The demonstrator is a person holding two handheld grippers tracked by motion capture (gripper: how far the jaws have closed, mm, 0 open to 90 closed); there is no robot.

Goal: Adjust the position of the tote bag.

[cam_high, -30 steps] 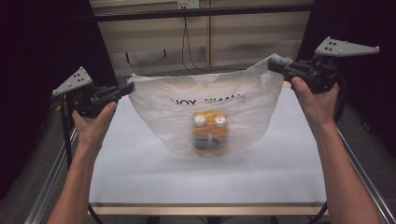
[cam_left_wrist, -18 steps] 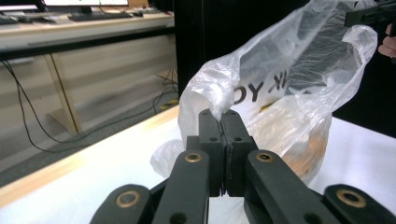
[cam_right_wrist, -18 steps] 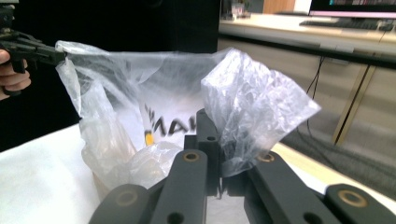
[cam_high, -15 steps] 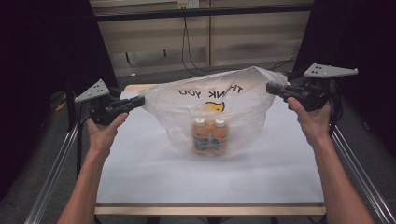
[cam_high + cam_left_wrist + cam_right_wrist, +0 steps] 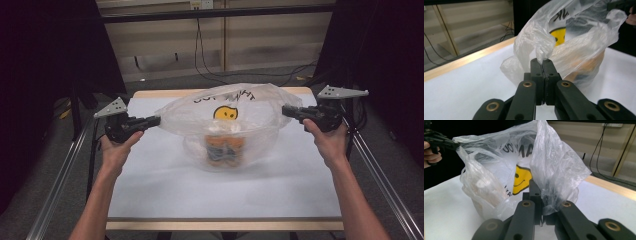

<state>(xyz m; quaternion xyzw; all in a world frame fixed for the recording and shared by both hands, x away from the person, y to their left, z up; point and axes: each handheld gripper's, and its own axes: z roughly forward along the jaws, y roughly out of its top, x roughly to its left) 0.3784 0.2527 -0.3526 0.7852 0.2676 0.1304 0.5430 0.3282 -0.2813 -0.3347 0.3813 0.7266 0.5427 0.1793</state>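
Observation:
A clear plastic bag point(image 5: 235, 120) with black lettering and a yellow smiley face hangs stretched between my two grippers over the white table point(image 5: 165, 190). Inside it stand orange bottles point(image 5: 225, 147) with white caps, at or near the table top. My left gripper point(image 5: 158, 120) is shut on the bag's left handle point(image 5: 543, 53), its jaws pressed together on the film. My right gripper point(image 5: 285, 110) is shut on the right handle point(image 5: 549, 202), which drapes over its jaws. From the right gripper view the other gripper point(image 5: 451, 144) holds the far handle.
The table has a wooden far edge point(image 5: 150, 94) and metal rails along both sides point(image 5: 65, 170). Cables point(image 5: 210, 65) run over the floor behind the table. Dark curtains close in left and right.
Both grippers have come down with the bag, and the bottles in it have sunk toward the table. The bag has widened and slackened.

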